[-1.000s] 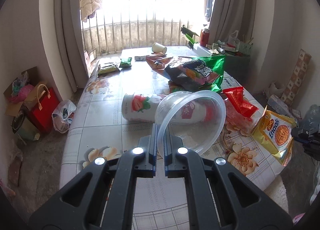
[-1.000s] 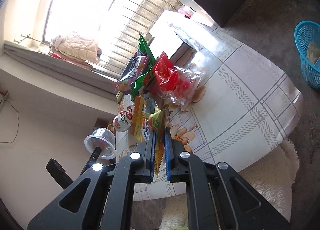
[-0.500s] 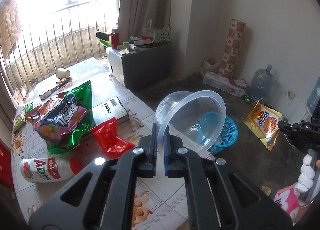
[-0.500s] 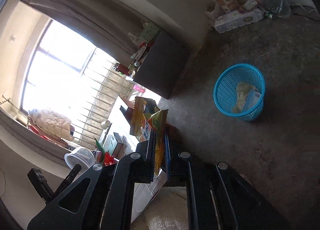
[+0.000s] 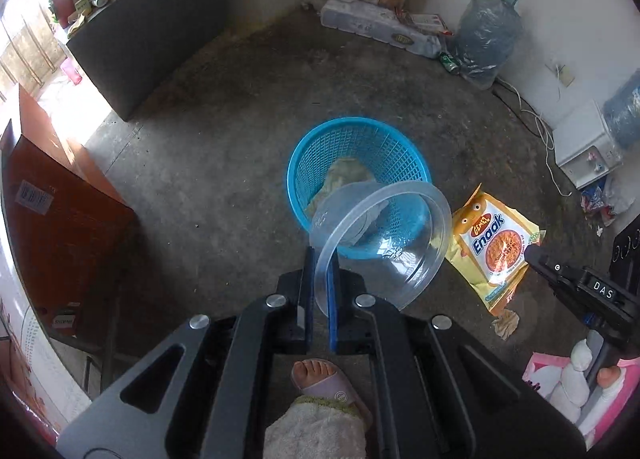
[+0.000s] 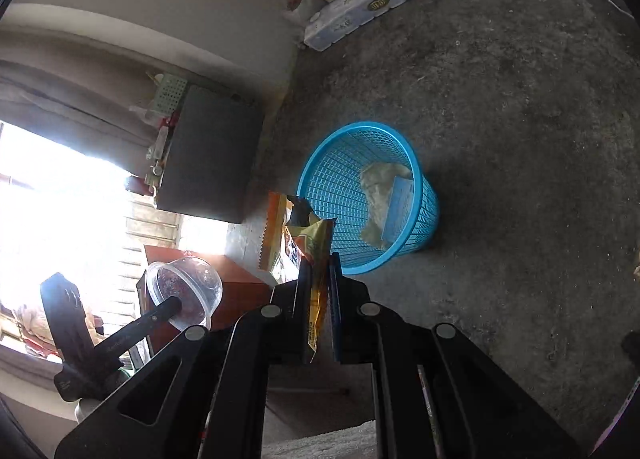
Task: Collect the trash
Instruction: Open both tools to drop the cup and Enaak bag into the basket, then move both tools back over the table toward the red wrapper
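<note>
My left gripper [image 5: 319,259] is clamped on the rim of one clear plastic bowl [image 5: 380,243], pinched edge-on between both fingers. The bowl is tilted with its open mouth facing toward me and right, its base pointing away at the basket. It hangs above the near rim of the one blue mesh basket [image 5: 320,143], overlapping that rim in the left view.

My right gripper [image 6: 318,265] is closed on one yellow snack packet [image 6: 316,259], held by its lower part; the long axis runs up and away from the fingers, torn top end pointing toward the basket [image 6: 320,163]. The packet [image 5: 494,247] hangs just right of the basket in the left view, not over the opening.

The basket stands upright on the concrete floor [image 5: 224,163], with crumpled wrappers [image 6: 380,183] and a flat blue-white pack [image 6: 400,199] inside. Bare floor lies on all sides of it. A dark cabinet [image 5: 148,47] and a brown box [image 5: 52,195] sit well to the left, a water jug [image 5: 486,35] far back right.
</note>
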Demonstrator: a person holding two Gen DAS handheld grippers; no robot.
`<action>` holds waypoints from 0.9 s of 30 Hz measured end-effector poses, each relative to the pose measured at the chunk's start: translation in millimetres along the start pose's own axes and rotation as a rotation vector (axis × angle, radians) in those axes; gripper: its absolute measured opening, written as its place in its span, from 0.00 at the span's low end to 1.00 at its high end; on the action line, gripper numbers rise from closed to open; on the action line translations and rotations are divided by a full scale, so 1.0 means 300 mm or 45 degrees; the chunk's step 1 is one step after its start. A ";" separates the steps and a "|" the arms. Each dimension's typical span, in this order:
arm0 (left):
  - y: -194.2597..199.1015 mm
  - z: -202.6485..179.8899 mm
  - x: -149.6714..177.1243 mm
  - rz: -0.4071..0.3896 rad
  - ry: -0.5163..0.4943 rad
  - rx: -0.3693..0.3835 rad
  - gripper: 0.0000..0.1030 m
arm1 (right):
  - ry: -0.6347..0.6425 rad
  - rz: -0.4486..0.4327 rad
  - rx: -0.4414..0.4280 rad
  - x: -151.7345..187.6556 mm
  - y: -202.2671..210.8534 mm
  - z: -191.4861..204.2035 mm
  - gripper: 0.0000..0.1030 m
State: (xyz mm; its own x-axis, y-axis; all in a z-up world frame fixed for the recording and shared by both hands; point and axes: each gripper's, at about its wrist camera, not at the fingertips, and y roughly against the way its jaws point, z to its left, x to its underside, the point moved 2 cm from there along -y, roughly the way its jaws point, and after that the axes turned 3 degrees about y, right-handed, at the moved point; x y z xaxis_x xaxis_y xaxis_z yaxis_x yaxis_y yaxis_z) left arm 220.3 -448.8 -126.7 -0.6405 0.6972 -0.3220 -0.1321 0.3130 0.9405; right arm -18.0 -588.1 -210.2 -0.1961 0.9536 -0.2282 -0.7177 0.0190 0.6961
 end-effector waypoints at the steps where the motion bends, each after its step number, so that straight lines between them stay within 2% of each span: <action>1: -0.048 -0.012 -0.021 0.016 -0.009 -0.011 0.04 | 0.001 0.011 0.015 -0.022 -0.049 -0.008 0.09; 5: -0.235 -0.040 -0.120 0.084 -0.021 -0.054 0.05 | -0.013 0.030 0.080 -0.111 -0.239 -0.028 0.12; 7: -0.304 -0.047 -0.162 0.088 -0.004 -0.062 0.12 | -0.026 0.050 0.110 -0.152 -0.340 -0.040 0.13; 9: -0.369 -0.048 -0.207 0.100 0.035 -0.078 0.49 | -0.019 0.101 0.107 -0.173 -0.444 -0.045 0.36; 10: -0.383 -0.042 -0.213 0.092 0.062 -0.088 0.50 | -0.014 0.131 0.151 -0.166 -0.478 -0.056 0.48; 14: -0.393 -0.004 -0.221 0.074 0.148 -0.058 0.49 | -0.036 0.209 0.200 -0.126 -0.544 -0.104 0.48; 20: -0.220 0.066 -0.178 -0.028 0.145 -0.033 0.49 | -0.016 0.175 0.157 -0.069 -0.423 -0.133 0.48; 24: 0.003 0.109 -0.114 -0.121 0.129 0.019 0.49 | -0.013 0.126 0.091 -0.037 -0.270 -0.114 0.48; 27: 0.196 0.142 -0.021 -0.204 0.108 0.049 0.51 | 0.029 0.073 0.031 -0.004 -0.130 -0.066 0.48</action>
State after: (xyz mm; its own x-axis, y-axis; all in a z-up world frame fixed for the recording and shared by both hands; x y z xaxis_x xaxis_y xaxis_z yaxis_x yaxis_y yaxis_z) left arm 248.7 -407.3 -74.1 -0.6753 0.5801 -0.4554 -0.2093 0.4414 0.8726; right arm -3.0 -595.8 -250.6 -0.2519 0.9462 -0.2031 -0.6886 -0.0277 0.7246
